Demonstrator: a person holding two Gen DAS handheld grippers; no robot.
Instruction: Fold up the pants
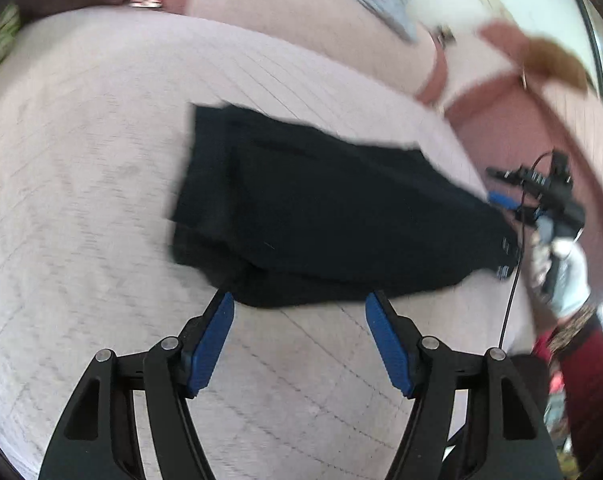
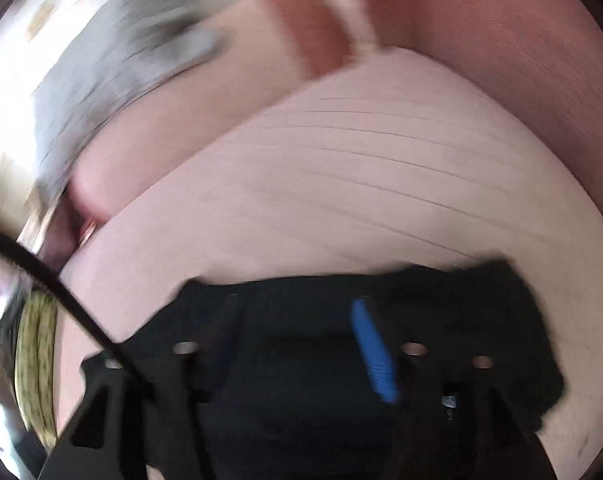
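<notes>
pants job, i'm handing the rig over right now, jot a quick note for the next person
Left gripper: open, empty, fingers just short of the near edge of the black fabric pants.
Right gripper: over the pants at their far end; the view is blurred, so whether it grips is unclear.
Pants: lying on the pale pink quilted sofa cushion, already doubled into a compact layered bundle.
Done: at least one fold.
Left: probably one more fold and smoothing the loose near edge, judging by the uneven layers.

One pants [image 1: 321, 216], two claws [image 1: 299, 308]
</notes>
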